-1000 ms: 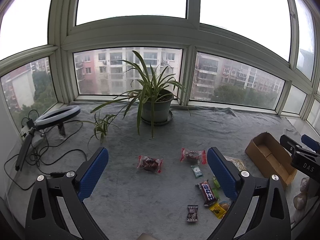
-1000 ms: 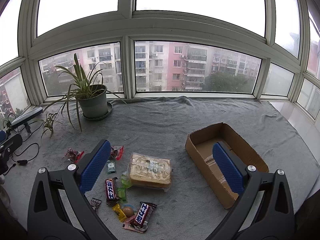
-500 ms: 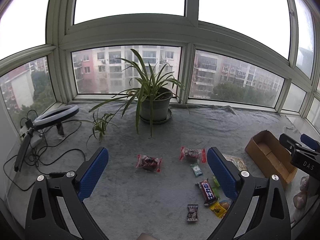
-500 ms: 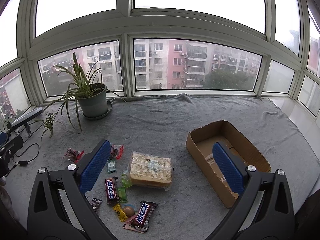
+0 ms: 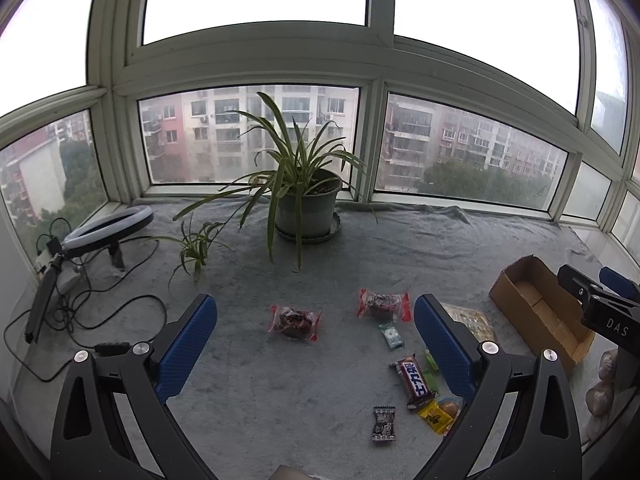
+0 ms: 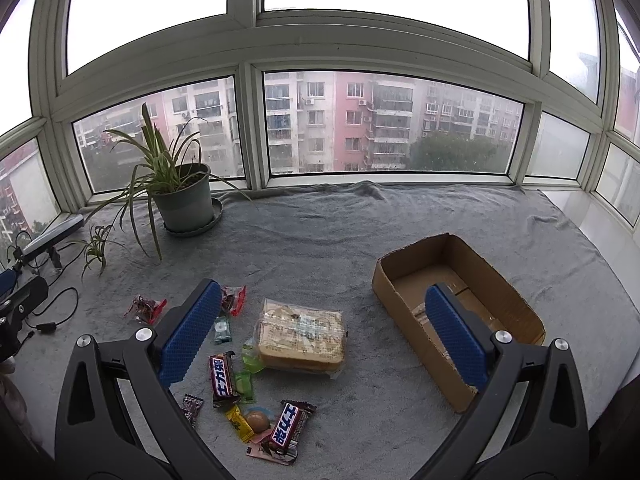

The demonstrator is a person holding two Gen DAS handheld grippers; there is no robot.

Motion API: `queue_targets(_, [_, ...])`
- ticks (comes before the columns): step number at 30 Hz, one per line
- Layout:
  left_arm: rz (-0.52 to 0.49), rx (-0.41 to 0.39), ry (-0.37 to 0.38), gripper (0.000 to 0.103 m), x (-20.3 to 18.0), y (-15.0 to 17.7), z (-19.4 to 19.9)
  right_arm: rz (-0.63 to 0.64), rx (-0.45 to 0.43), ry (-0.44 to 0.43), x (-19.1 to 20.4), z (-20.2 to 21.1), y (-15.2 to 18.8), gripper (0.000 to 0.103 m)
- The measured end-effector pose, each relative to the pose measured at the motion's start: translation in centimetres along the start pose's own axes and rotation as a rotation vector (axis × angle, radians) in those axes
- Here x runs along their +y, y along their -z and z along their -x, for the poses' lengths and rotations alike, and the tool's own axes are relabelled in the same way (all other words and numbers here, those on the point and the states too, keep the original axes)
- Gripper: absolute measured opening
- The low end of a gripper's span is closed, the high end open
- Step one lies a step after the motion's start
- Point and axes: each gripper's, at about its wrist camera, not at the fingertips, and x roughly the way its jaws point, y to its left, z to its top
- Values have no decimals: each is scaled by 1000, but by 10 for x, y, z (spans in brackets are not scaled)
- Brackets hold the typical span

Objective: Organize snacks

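Snacks lie scattered on a grey cloth. A clear-wrapped sandwich pack (image 6: 301, 335) lies in the middle of the right wrist view, with two brown chocolate bars (image 6: 222, 374) (image 6: 287, 425) and small candies in front of it. Two red-wrapped snacks (image 5: 295, 322) (image 5: 384, 305) lie ahead in the left wrist view. An open cardboard box (image 6: 456, 312) stands to the right and also shows in the left wrist view (image 5: 538, 310). My left gripper (image 5: 316, 344) is open and empty above the cloth. My right gripper (image 6: 320, 330) is open and empty above the sandwich pack.
A potted spider plant (image 5: 306, 200) stands at the back by the windows, with a small plantlet (image 5: 196, 246) beside it. A ring light (image 5: 108, 228) and cables (image 5: 100, 312) lie at the left. The window sill edge runs along the right.
Both grippers have shifted only slightly; the views have tilted a little. Nothing was picked up or moved.
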Motion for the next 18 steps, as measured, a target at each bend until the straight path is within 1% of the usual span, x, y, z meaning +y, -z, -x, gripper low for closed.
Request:
queue_targets(3, [0,7,2,99,0,1,-2,-10,10,-10,-2,-2,0,103])
queue_targets(8, [4,30,15,99,1,3,-7,-85,45,-45,-27,-9,8,103])
queue_targets(12, [20,61,37,99,4,7,-12,-151,78,-96,-52,-14,15,103])
queue_targets(14, [30,80,51,99,5,10,-16,-170,92,-136,-63,-18,18,103])
queue_targets(18, [51,128,100,99,4,15,-27,-207,142,-212,-74,-35,24,103])
